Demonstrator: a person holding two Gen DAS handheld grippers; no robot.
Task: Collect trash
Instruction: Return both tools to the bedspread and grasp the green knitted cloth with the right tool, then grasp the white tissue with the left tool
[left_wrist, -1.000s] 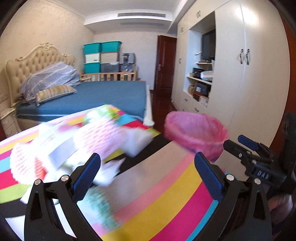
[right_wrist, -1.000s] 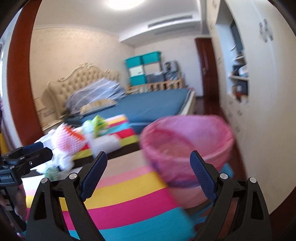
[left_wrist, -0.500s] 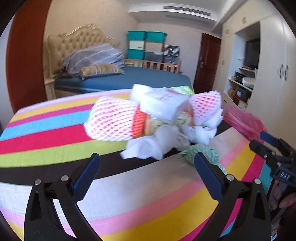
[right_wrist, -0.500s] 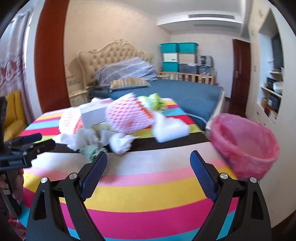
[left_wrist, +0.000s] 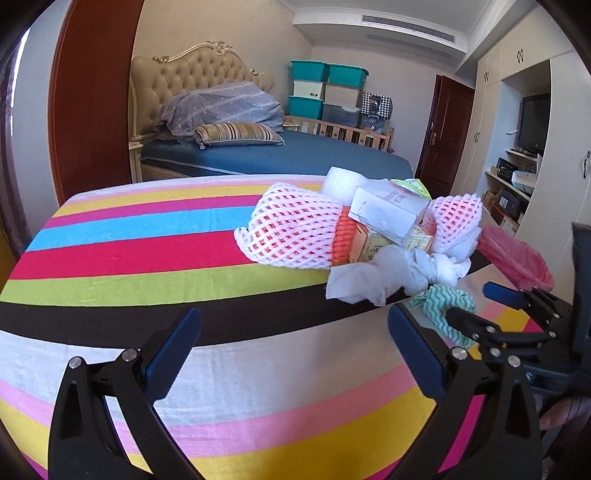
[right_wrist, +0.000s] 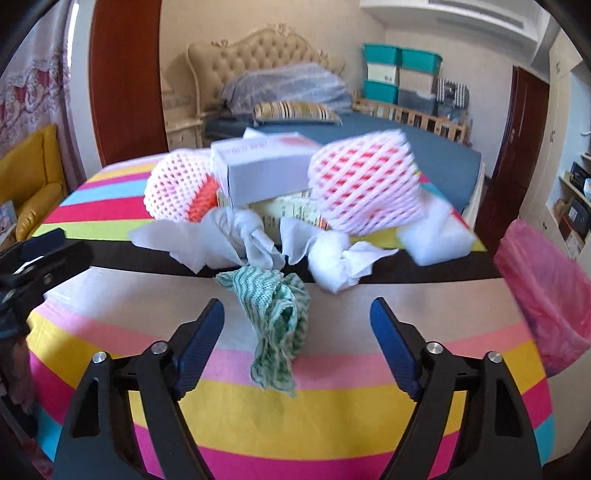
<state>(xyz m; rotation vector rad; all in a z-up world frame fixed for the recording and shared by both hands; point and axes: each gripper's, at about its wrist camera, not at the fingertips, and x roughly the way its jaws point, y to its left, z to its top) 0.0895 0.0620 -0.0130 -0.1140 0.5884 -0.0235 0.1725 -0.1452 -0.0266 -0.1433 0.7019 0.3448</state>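
Through my left wrist view, my left gripper hangs with its jaws spread and nothing between them, over bare striped surface; the trash heap lies beyond and to the right of the green cloth's side, so any closing here would catch nothing. My right gripper shows past the green cloth. Through my right wrist view, that gripper has just been closing its jaws, though they are apart and not pressing anything: the green cloth trails between them. I judge the risk is pinching only a loose fold, or dragging the white tissues just behind the cloth. The pink-lined bin waits right of the cloth.
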